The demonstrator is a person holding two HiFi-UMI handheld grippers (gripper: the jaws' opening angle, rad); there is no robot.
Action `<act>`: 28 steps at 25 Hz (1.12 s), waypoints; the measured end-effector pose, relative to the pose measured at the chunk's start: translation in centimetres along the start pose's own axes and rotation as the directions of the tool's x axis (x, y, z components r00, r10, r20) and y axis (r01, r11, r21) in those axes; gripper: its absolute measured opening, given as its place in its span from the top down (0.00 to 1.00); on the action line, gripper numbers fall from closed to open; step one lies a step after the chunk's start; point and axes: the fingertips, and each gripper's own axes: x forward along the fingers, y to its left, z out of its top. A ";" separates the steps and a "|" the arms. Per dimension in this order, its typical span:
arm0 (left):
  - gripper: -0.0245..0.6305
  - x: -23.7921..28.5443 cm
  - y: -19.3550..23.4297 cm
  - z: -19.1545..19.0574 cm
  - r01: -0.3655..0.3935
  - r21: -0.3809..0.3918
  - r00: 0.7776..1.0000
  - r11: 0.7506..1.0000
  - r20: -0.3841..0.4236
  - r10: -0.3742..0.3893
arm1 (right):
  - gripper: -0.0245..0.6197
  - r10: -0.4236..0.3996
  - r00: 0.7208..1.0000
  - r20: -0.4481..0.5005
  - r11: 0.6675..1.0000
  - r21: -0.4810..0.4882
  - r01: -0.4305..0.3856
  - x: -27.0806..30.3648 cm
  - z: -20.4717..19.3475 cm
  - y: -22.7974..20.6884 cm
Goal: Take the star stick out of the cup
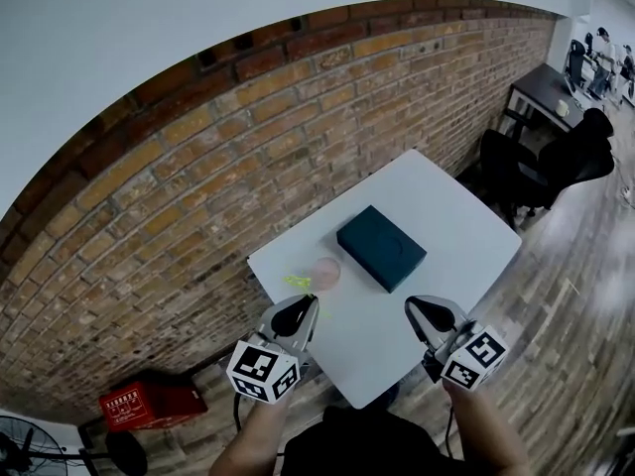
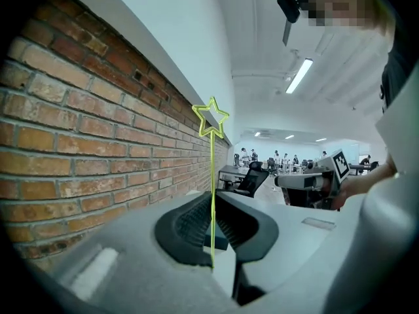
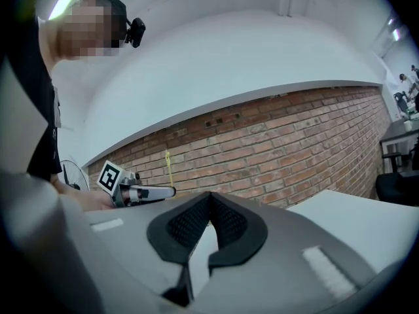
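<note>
My left gripper [image 2: 213, 198] is shut on the thin yellow-green star stick [image 2: 211, 175], which stands upright between the jaws with its star [image 2: 211, 118] at the top. In the head view the left gripper [image 1: 309, 302] hangs over the near left part of the white table [image 1: 446, 226]. The star stick [image 1: 297, 282] shows just left of the pale pink cup [image 1: 325, 272] and clear of it. My right gripper [image 1: 414, 307] is at the near right, shut, with nothing in its jaws [image 3: 209, 196]. From there I see the left gripper [image 3: 141, 192] holding the stick [image 3: 167, 165].
A dark teal box [image 1: 382, 248] lies on the table behind the cup. A brick wall [image 1: 198, 186] runs along the table's far side. Black office chairs [image 1: 541, 167] stand at the right. On the floor at left are a red crate [image 1: 154, 405] and a fan [image 1: 20, 449].
</note>
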 end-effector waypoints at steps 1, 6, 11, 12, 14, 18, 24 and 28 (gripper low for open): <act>0.93 -1.0 -0.2 -0.5 0.004 0.013 1.000 1.000 -0.007 -0.004 | 0.96 -0.012 1.000 -0.001 1.000 -0.004 0.012 -0.2 -0.3 1.0; 0.93 -4.6 -0.5 -3.5 0.034 0.004 0.999 0.999 -0.040 -0.034 | 0.96 -0.058 0.998 -0.005 0.998 0.001 0.058 -1.1 -2.2 6.6; 0.93 -6.3 -1.6 -4.8 0.059 -0.023 0.998 0.998 -0.035 -0.060 | 0.96 -0.109 0.994 -0.008 0.994 -0.007 0.109 -3.7 -2.8 8.4; 0.93 -6.6 -1.7 -4.8 0.059 -0.023 0.998 0.998 -0.033 -0.060 | 0.96 -0.119 0.993 -0.002 0.993 -0.011 0.119 -4.1 -2.6 8.4; 0.93 -7.2 -1.6 -4.6 0.049 -0.024 0.998 0.999 -0.026 -0.049 | 0.96 -0.126 0.992 0.010 0.992 -0.023 0.126 -4.8 -2.2 8.6; 0.93 -7.5 -1.3 -3.5 0.019 -0.021 1.000 1.000 -0.005 -0.020 | 0.96 -0.109 0.993 0.036 0.993 -0.048 0.111 -5.2 -0.8 8.6; 0.93 -6.0 -1.8 -2.8 0.001 -0.032 1.000 0.999 -0.009 -0.002 | 0.97 -0.060 0.998 0.020 0.986 -0.153 0.063 -5.3 0.6 8.5; 0.93 -5.2 -2.9 -2.7 0.002 -0.015 1.000 1.000 -0.013 -0.002 | 0.97 -0.061 0.998 0.010 0.985 -0.160 0.062 -6.0 0.4 7.6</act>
